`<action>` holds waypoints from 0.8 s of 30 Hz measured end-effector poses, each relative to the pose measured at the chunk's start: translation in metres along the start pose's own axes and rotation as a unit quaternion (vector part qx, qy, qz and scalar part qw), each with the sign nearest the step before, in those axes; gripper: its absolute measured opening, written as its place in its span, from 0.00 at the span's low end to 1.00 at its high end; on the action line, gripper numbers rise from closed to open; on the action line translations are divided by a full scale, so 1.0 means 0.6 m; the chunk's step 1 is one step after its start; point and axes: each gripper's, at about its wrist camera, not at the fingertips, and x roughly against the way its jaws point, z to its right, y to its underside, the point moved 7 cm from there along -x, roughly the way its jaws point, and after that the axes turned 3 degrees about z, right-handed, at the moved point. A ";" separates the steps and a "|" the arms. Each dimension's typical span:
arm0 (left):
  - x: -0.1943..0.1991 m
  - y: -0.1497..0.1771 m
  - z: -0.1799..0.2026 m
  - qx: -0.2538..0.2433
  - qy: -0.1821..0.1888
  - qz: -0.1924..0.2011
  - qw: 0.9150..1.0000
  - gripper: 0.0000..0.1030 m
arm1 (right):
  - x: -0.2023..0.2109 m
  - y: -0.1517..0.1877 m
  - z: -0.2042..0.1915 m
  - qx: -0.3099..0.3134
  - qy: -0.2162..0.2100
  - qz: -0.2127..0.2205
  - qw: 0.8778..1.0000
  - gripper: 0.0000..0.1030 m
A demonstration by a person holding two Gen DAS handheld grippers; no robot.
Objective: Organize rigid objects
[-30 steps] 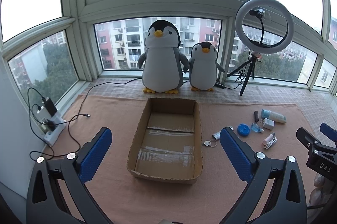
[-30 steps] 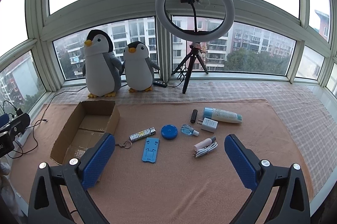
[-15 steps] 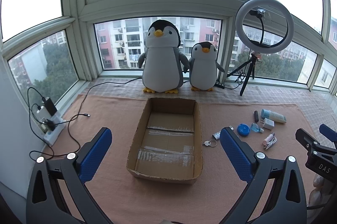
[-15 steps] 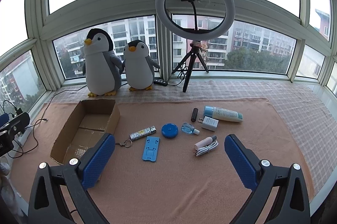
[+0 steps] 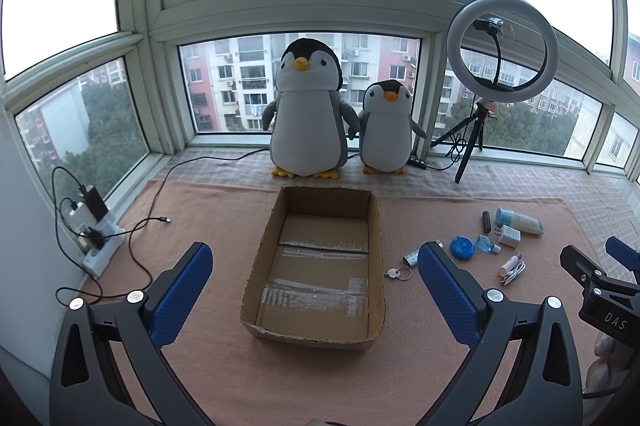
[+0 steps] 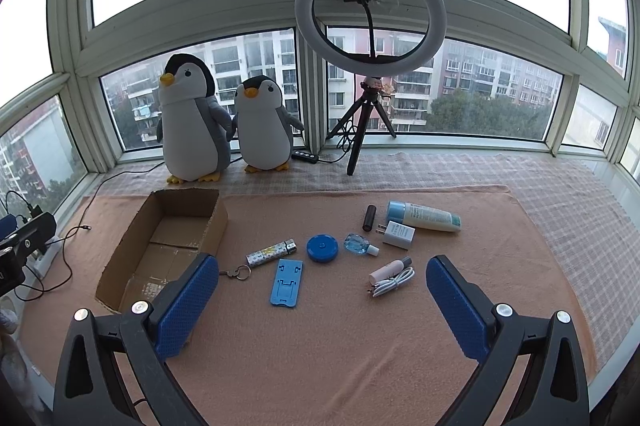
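Both grippers, left gripper (image 5: 312, 278) and right gripper (image 6: 322, 288), hang spread and empty, nothing sorted yet: the cardboard box (image 5: 262, 254) sits bare while the small items (image 6: 322, 248) lie scattered beside it.

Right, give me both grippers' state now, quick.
Left gripper: open, holding nothing, above the cardboard box.
Right gripper: open, holding nothing, above the small items on the mat.

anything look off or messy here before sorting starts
Nothing spilled or broken. The small items, such as the blue phone stand and lotion tube, lie loose on the mat, none yet in the cardboard box, whose near rim looks ragged. Both claws are open.
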 end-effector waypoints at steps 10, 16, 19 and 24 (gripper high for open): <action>-0.002 0.002 0.000 0.001 0.000 -0.002 1.000 0.99 | -0.002 0.007 0.000 -0.001 0.000 -0.003 1.000 1.00; -0.017 0.011 -0.007 0.002 -0.006 -0.010 1.000 0.99 | -0.008 0.012 0.003 -0.003 -0.001 -0.010 1.000 1.00; -0.034 0.019 -0.019 0.003 -0.016 -0.019 1.000 0.99 | -0.016 0.015 0.005 -0.005 -0.002 -0.016 1.000 1.00; -0.068 0.041 -0.044 0.010 -0.030 -0.044 0.999 0.99 | -0.029 0.025 0.011 -0.007 -0.002 -0.024 1.000 1.00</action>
